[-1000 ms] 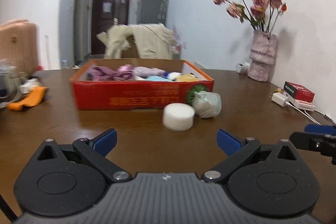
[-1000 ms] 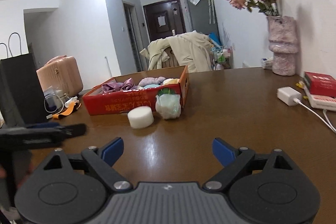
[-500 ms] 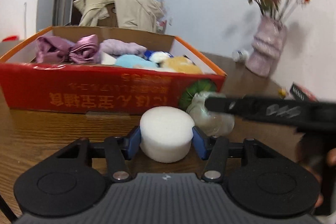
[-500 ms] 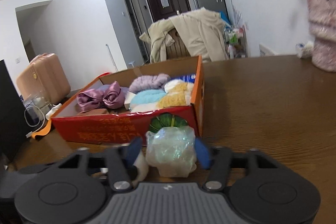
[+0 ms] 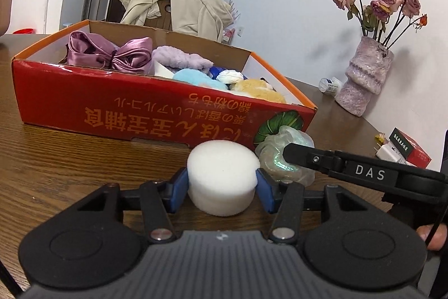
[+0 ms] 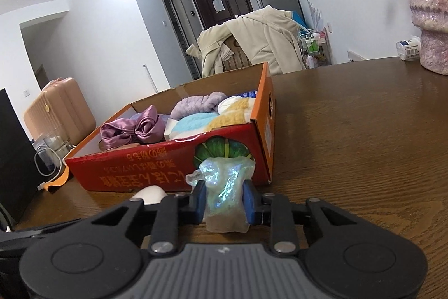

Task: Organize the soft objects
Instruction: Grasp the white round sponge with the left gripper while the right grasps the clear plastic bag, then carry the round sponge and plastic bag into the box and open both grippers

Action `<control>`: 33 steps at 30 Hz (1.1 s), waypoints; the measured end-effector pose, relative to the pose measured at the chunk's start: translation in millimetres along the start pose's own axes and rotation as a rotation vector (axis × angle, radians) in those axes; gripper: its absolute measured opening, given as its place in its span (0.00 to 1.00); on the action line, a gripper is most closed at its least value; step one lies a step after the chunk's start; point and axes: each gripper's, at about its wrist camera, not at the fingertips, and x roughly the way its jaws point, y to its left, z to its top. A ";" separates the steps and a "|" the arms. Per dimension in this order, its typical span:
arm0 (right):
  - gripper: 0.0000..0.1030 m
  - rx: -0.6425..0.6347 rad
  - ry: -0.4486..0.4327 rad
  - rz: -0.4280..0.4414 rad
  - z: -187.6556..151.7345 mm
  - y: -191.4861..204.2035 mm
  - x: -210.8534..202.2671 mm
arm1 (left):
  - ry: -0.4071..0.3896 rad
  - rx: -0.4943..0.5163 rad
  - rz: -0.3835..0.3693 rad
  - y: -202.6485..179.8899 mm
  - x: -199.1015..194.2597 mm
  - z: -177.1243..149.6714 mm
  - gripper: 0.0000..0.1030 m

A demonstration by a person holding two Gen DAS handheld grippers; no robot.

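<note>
A white foam cylinder (image 5: 222, 159) stands on the wooden table in front of the red cardboard box (image 5: 112, 108). My left gripper (image 5: 222, 187) is shut on it, blue pads against both sides. Just right of it sits a crinkly iridescent soft ball (image 5: 285, 136), touching the box's front wall. My right gripper (image 6: 225, 198) has this ball (image 6: 225, 175) between its pads, which press it while the jaws are still closing. The box (image 6: 126, 167) holds several soft things, among them a purple satin bow (image 6: 134, 129). The foam cylinder (image 6: 151, 194) peeks out left of the right gripper.
A pink vase (image 5: 364, 80) of dried roses stands at the right by the wall. A small red carton (image 5: 411, 147) and a white charger (image 5: 387, 152) lie near the right table edge. At the left are a black bag (image 6: 14, 153), cables and a suitcase (image 6: 58, 105).
Both grippers moved forward to the box front and went from wide open to closed, the left on the foam cylinder, the right on the iridescent ball, squeezing it narrower.
</note>
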 end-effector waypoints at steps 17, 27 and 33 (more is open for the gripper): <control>0.11 -0.083 -0.088 -0.078 -17.4 45.3 -68.3 | -0.078 0.090 0.080 19.1 -83.2 -11.6 0.50; 0.11 -0.065 -0.215 0.001 -87.9 138.7 -210.9 | -0.241 0.140 0.036 37.1 -257.4 -52.1 0.50; 0.11 -0.137 -0.240 -0.026 -82.0 163.0 -213.6 | -0.287 0.133 0.024 43.6 -263.2 -39.9 0.50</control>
